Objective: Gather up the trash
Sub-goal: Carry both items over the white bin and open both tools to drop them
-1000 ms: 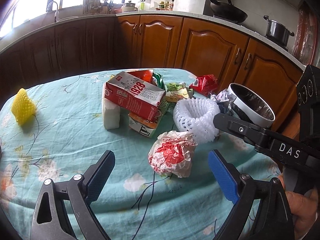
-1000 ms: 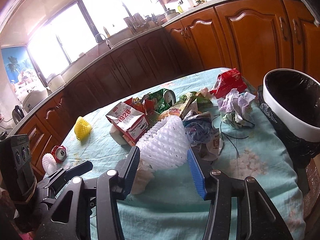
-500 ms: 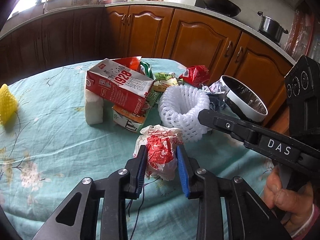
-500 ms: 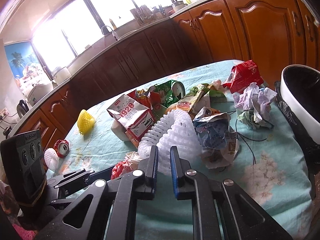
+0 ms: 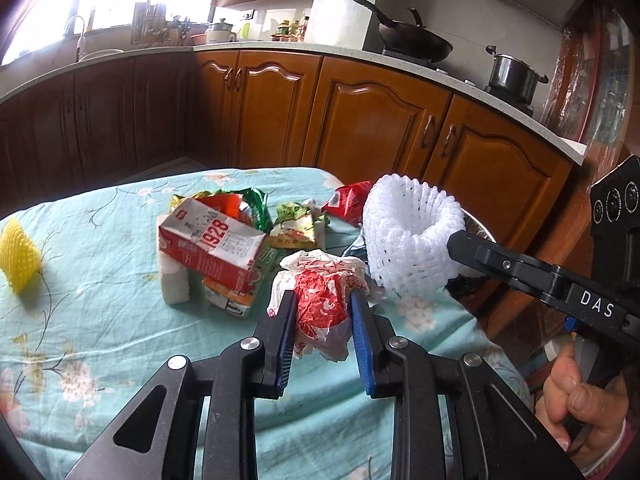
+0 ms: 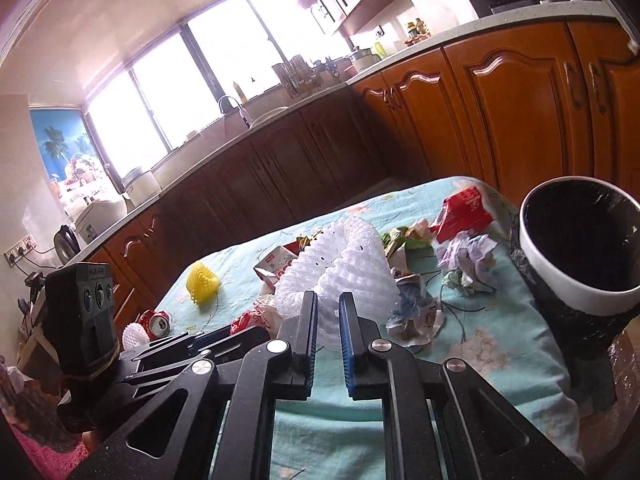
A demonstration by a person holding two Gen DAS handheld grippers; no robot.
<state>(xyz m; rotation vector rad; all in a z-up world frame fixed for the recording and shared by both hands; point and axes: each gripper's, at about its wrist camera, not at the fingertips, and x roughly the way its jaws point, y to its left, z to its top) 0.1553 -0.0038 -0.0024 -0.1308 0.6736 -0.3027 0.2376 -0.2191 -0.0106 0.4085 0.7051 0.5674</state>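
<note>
My left gripper (image 5: 324, 296) has a crumpled red and white wrapper (image 5: 316, 268) between its blue pads, which press on it while the jaws are still closing; it hangs just above the floral tablecloth (image 5: 100, 320). My right gripper (image 6: 328, 298) is shut on a white foam fruit net (image 6: 344, 264) and holds it off the table. In the left wrist view that net (image 5: 408, 236) hangs at the right gripper's tip (image 5: 454, 242). The white bin with a black liner (image 6: 576, 296) stands at the table's right edge.
A red and white milk carton (image 5: 212, 244), snack packets (image 5: 296, 232), a red packet (image 5: 348, 204) and crumpled paper (image 6: 468, 256) lie mid-table. A yellow foam net (image 5: 18, 256) sits far left, a crushed can (image 6: 156, 322) near the left edge. Wooden cabinets (image 5: 360, 128) stand behind.
Both grippers went from open to closed, the left on the wrapper, the right on the white foam net. Both then rose, lifting their loads off the cloth.
</note>
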